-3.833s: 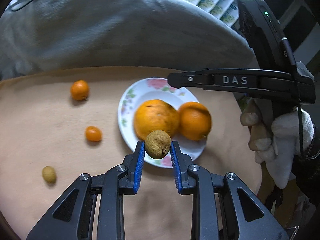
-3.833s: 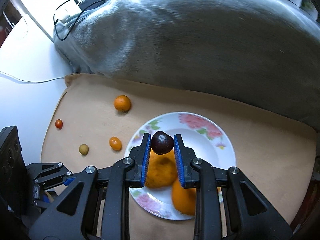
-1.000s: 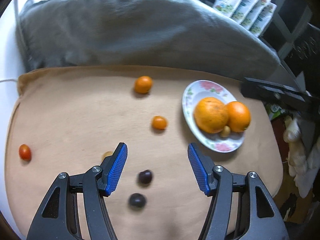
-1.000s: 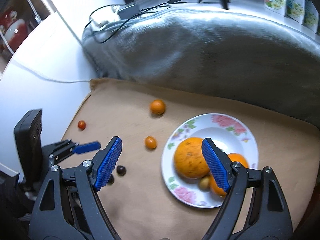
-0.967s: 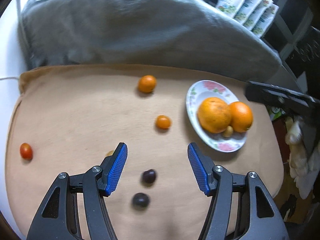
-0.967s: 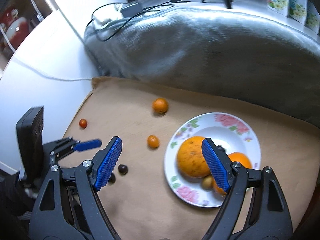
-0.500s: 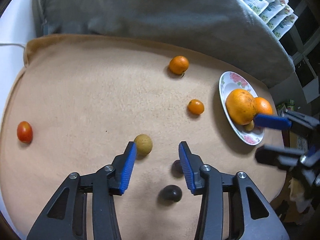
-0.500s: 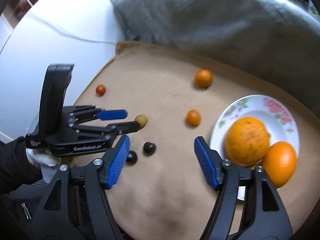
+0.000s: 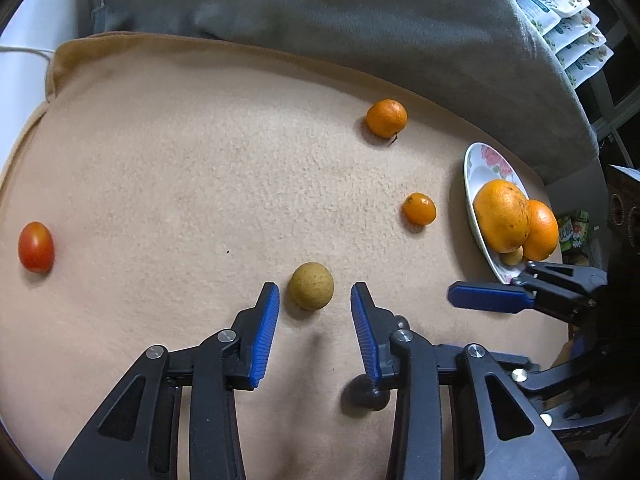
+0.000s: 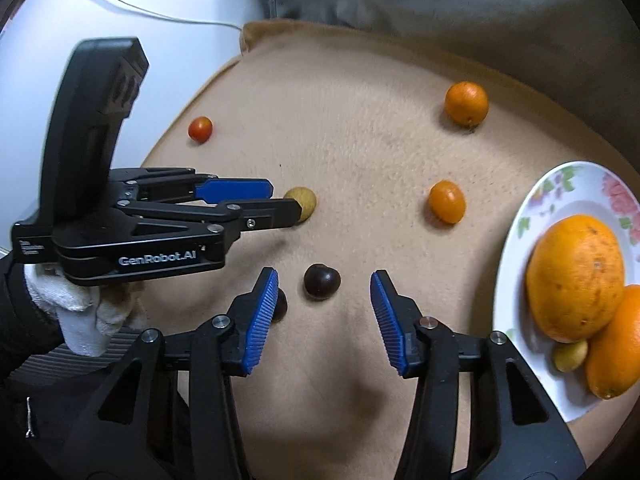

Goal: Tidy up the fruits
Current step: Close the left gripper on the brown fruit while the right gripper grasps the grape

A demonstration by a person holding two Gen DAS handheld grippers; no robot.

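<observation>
My left gripper [image 9: 314, 304] is open, its blue pads either side of a small tan longan [image 9: 311, 286] on the beige mat [image 9: 180, 168]. In the right wrist view the left gripper [image 10: 280, 202] reaches the same longan [image 10: 306, 200]. My right gripper [image 10: 322, 292] is open around a dark cherry [image 10: 322, 282]; a second dark cherry [image 10: 280, 306] sits partly behind its left finger. A floral plate [image 10: 560, 184] at the right holds two large oranges [image 10: 576, 276] and a small longan [image 10: 570, 356].
Loose on the mat: a mandarin [image 9: 386, 117], a kumquat [image 9: 419, 209] and a cherry tomato [image 9: 35, 246] at far left. A grey cushion [image 9: 320, 12] borders the mat's far side. Snack packets [image 9: 568, 20] stand at the top right.
Both grippers have let go of the fruit they held, moved left off the plate and come down low. The left now brackets the tan longan, the right the dark cherry; both have narrowed.
</observation>
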